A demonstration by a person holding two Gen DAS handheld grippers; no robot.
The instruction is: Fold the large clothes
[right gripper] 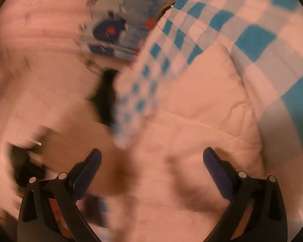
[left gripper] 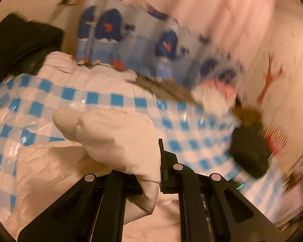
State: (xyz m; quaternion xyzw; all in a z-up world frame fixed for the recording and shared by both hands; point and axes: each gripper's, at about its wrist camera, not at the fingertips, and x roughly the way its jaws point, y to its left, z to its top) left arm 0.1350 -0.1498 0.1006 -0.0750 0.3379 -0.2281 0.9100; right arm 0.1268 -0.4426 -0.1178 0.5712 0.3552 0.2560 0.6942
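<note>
Two wrist views cover one work surface, a blue-and-white checked cloth (left gripper: 115, 98) under clear plastic film, which fills the middle of the left view and the upper right of the right view (right gripper: 254, 40). On it lies the task item, a large cream padded garment (left gripper: 56, 167), quilted in panels; in the right view its body (right gripper: 202, 109) spreads from the centre to the lower edge, directly ahead of the right gripper. Behind the surface stands a pack of blue-labelled bottles (left gripper: 131, 38), blurred, seen in both views (right gripper: 115, 30). A dark garment or bag (left gripper: 20, 42) sits at the far left of the left view, beyond the checked cloth. A smaller black object (left gripper: 250, 153) lies on the checked cloth at the right of the left view; it is too blurred to identify. The left gripper (left gripper: 151, 173) is clenched on a fold of the cream padded garment, a sleeve whose ribbed cuff (left gripper: 67, 124) points left above the cloth; the fabric bulges out over the left finger. The right gripper (right gripper: 151, 167) is released, its jaws spread wide with nothing pressed between the blue pads (right gripper: 86, 173), and the garment lies beneath the gap.
</note>
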